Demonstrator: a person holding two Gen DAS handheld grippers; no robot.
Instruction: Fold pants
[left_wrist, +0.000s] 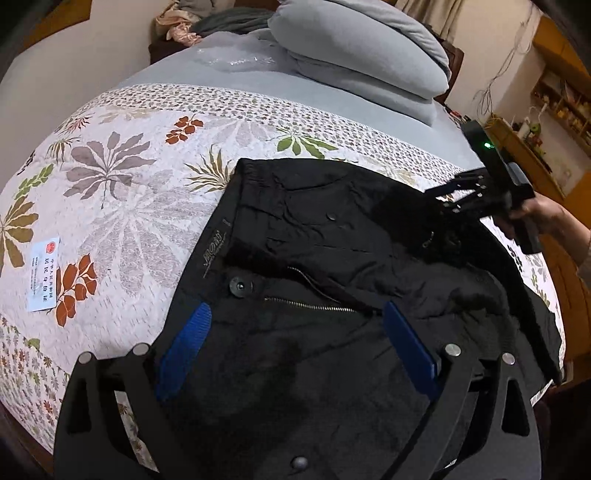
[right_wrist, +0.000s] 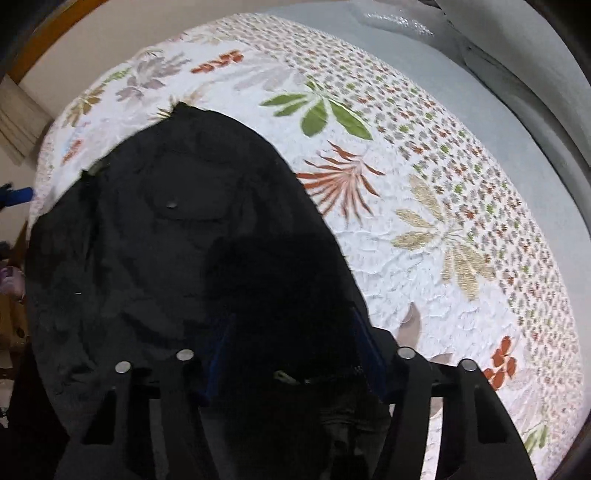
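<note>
Black pants (left_wrist: 332, 251) lie on a floral quilt (left_wrist: 122, 192), waistband toward the left, fly open with button (left_wrist: 241, 286) and zipper (left_wrist: 306, 303) showing. My left gripper (left_wrist: 295, 325) is open, its blue pads (left_wrist: 186, 347) spread over the fly area. My right gripper (left_wrist: 448, 201) reaches in from the right over the pants' far edge. In the right wrist view the pants (right_wrist: 166, 240) fill the left, and the right gripper (right_wrist: 295, 350) stands wide with dark cloth between its blue pads (right_wrist: 369, 350); whether it grips the cloth is unclear.
A folded grey duvet (left_wrist: 354, 48) lies at the bed's far end on a grey sheet (left_wrist: 258, 81). A small white card (left_wrist: 42, 275) rests on the quilt at left. Wooden shelves (left_wrist: 561, 99) stand at right. The quilt (right_wrist: 424, 221) extends right of the pants.
</note>
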